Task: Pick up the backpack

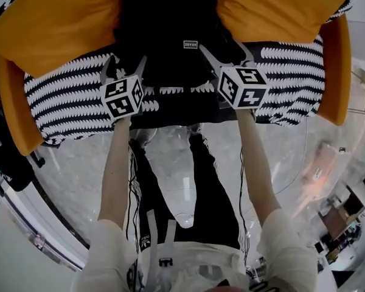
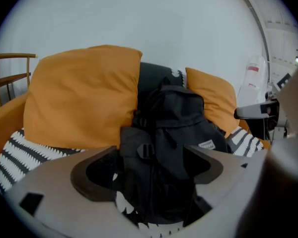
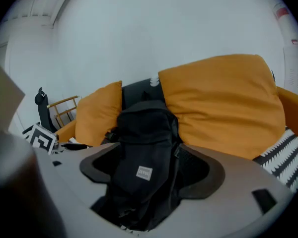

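The black backpack (image 1: pixel 170 47) sits upright on the striped sofa seat (image 1: pixel 67 102), with an orange cushion (image 1: pixel 55 23) on either side of it. The left claw (image 1: pixel 125 66) and right claw (image 1: pixel 225 53) gape wide just in front of the backpack, gripping nothing.

orange cushions (image 1: pixel 55 23) flank backpack (image 1: pixel 164 35), front approach open

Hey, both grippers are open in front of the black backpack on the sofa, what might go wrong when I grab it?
1. The backpack is soft and slumped; the open left gripper and right gripper might pinch only loose fabric, so it could sag or slip.
2. It sits between two orange cushions; lifting may drag one along.
3. Its loose straps might snag on the striped cover.
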The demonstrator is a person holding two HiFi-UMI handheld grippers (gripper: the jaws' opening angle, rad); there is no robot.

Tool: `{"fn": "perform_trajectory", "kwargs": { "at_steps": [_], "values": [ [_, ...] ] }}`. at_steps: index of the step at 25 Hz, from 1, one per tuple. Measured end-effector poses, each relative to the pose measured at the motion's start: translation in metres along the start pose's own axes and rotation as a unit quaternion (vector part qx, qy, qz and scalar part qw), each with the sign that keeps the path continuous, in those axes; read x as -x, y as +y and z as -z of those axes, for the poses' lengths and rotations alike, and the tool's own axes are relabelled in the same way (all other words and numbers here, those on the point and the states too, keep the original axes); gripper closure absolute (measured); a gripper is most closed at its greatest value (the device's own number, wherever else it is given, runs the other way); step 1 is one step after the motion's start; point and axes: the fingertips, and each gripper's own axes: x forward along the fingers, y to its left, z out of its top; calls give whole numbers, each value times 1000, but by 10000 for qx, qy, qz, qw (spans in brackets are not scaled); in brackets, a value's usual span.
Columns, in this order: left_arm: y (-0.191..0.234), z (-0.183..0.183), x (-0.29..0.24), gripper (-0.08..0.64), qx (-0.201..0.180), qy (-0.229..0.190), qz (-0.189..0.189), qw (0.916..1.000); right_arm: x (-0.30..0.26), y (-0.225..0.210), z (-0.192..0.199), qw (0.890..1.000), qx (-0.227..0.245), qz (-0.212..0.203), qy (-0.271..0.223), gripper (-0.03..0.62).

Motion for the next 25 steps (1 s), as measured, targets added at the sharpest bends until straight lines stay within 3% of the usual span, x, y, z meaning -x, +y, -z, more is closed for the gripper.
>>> {"fn": "perform_trajectory", "kwargs": {
  "at_steps": [4,9,16,20,21,25],
  "values": [
    [10,37,-20,160,172,365,-56,9992,-28,-17,44,9985,-231,70,485,233],
    [12,54,-32,161,410,558,-34,9976,-46,-26,80,9947,-279,131,983,235],
    [7,61,-47,193,264,652,-148,9974,-60,-32,112,9895,-329,224,1391,249],
    [6,62,-50,269,75,666,-127,9977,-65,-27,114,9893,-454,242,1367,335],
    [6,62,-49,331,25,701,-143,9974,-65,-25,115,9891,-421,244,1389,355],
    [4,57,-45,428,-168,735,-127,9971,-64,-23,113,9879,-499,122,1466,411]
  ]
}}
